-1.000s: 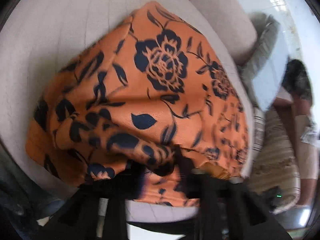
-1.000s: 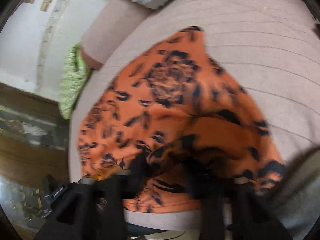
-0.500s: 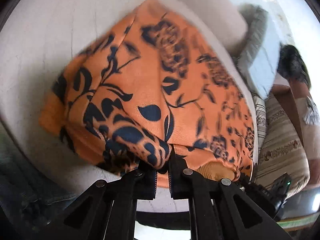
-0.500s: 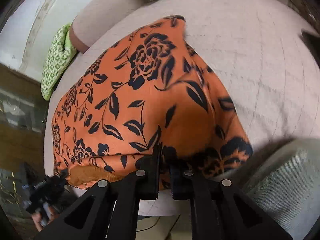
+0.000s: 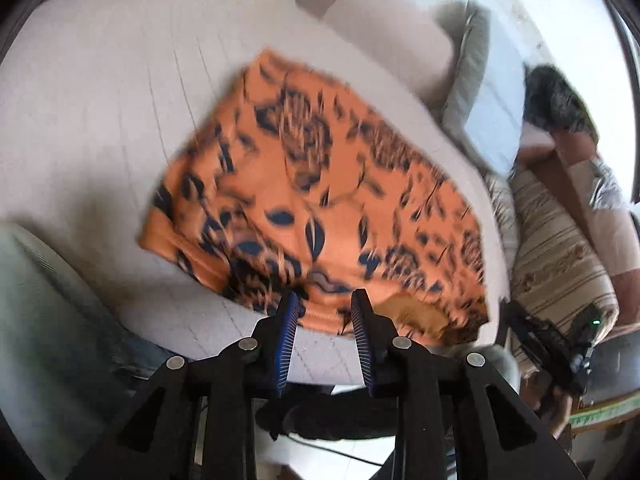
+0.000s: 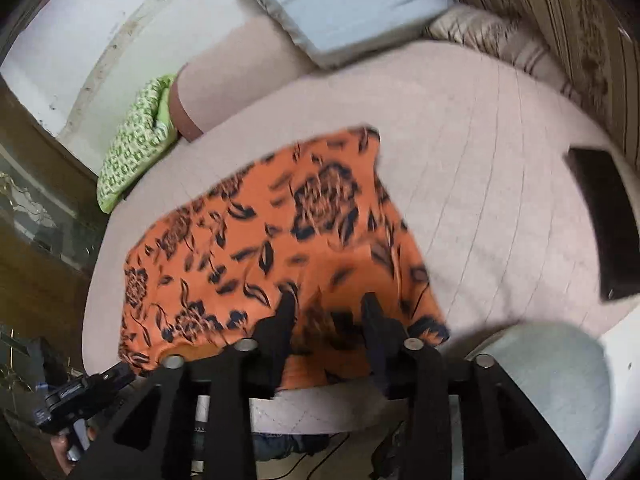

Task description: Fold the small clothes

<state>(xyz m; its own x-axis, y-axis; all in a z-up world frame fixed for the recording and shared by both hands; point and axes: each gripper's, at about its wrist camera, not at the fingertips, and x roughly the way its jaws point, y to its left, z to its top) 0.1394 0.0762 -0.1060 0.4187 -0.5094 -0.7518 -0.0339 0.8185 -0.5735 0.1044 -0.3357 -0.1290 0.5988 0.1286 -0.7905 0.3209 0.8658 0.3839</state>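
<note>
An orange garment with a dark floral print (image 5: 320, 208) lies folded on a pale quilted cushion (image 5: 100, 100). It also shows in the right wrist view (image 6: 272, 248). My left gripper (image 5: 325, 300) is open and empty, just above the garment's near edge. My right gripper (image 6: 329, 304) is open and empty over the garment's near right part. Both views are motion-blurred.
A black phone (image 6: 604, 220) lies on the cushion at the right. A green patterned cushion (image 6: 136, 160) and a pale blue pillow (image 6: 340, 4) lie at the back. A light grey fabric heap (image 6: 552, 380) sits at the near right. A striped sofa (image 5: 560, 256) stands beside.
Both grippers have opened and let go of the garment, then drawn back from it. The garment now lies flat on the cushion.
</note>
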